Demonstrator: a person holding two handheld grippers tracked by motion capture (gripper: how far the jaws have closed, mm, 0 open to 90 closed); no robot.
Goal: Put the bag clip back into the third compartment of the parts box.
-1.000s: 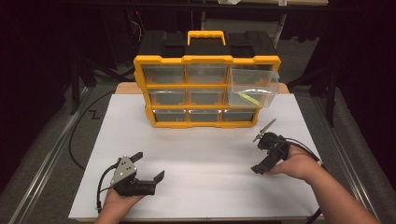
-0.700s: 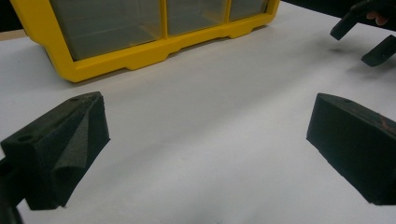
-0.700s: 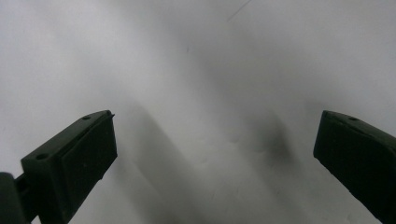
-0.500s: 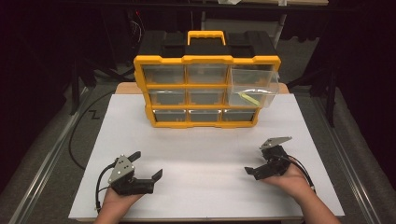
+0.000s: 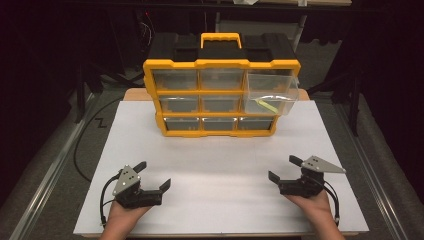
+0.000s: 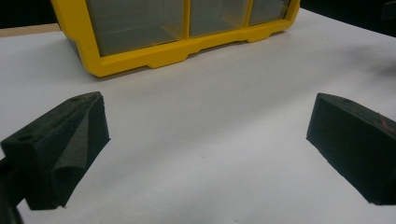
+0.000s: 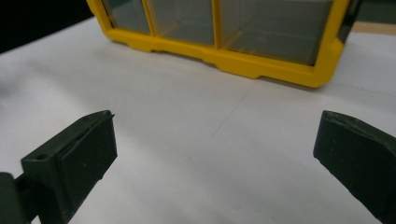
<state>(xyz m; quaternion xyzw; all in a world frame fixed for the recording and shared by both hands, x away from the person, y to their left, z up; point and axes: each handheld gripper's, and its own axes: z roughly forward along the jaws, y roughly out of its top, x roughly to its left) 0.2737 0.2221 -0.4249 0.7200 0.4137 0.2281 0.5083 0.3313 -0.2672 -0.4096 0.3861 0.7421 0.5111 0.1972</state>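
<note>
At the far middle of my desk [image 5: 215,165]: one organizer [image 5: 221,97], yellow frame, black carry handle [image 5: 220,39], nine clear drawers. Judged rigid, fairly heavy, slick plastic; take by the handle or a drawer lip. Top-right drawer [image 5: 270,92] stands pulled out, holding a yellow-green item, too small to identify. Other drawers' contents unclear. Left tool [image 5: 153,176] and right tool [image 5: 282,170]: jaws apart, empty, resting near, well apart from it.

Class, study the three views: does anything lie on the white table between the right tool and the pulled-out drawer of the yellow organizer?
Nothing visible does. Bare white table lies between the open right tool and the organizer, whose pulled-out drawer sits upper right.
</note>
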